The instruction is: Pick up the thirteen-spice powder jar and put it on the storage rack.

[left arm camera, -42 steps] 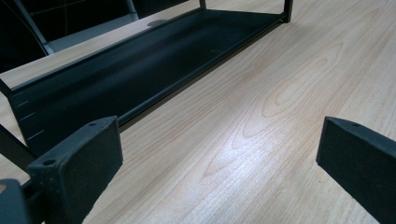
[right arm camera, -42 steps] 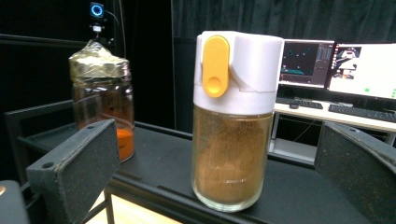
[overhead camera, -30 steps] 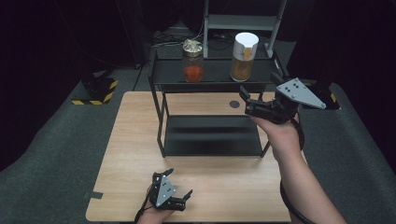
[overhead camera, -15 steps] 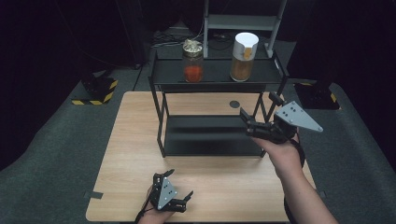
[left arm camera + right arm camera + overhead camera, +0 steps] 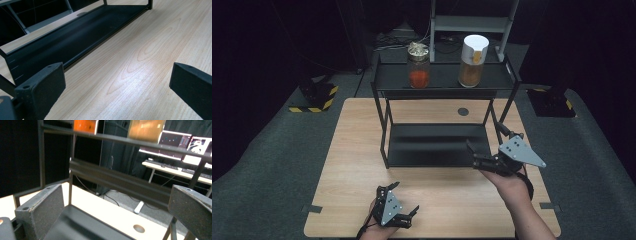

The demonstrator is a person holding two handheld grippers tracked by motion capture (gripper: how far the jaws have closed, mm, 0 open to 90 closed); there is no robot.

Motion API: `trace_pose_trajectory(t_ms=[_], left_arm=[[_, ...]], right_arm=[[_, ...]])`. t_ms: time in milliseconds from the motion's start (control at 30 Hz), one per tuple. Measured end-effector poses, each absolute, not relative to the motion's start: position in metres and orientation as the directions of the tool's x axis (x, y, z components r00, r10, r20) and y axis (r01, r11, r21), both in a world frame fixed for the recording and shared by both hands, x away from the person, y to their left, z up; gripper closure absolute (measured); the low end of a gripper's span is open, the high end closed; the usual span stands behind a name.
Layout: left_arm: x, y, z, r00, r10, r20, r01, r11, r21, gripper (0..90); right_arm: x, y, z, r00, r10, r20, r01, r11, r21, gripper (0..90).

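A lab or recording studio is showing here: black curtains are enclosing a lone wooden tabletop, hazard-striped stand bases are sitting on grey carpet, and lit monitors are glowing behind.

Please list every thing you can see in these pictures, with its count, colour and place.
Table: 1, light wood, centre.
Rack: 1, black, two shelves, on the table's far half.
Red jar: 1, clear with red contents, top shelf, left.
Brown jar: 1, white lid, brown contents, top shelf, right.
Round hole: 1, dark, in the table behind the rack.
Striped block: 1, black and yellow, floor at left.
Left gripper: 1, black, open, near table edge.
Right gripper: 1, black, open, at the lower shelf's right front.
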State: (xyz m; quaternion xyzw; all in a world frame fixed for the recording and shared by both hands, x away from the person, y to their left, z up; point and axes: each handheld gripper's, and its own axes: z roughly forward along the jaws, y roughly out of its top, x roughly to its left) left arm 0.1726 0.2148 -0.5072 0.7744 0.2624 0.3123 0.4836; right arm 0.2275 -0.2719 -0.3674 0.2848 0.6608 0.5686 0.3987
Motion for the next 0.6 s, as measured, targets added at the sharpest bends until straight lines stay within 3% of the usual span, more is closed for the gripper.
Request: trace_pose_trajectory(t_ms=[600], left_arm=[[0.173, 0.214, -0.507, 0.665, 0.712, 0.226, 0.111, -0.393, 0.913, 0.5]], right_arm=[[0.215, -0.283, -0.431, -0.518, 0.837, -0.177, 0.061, 0.243, 0.968, 0.0]])
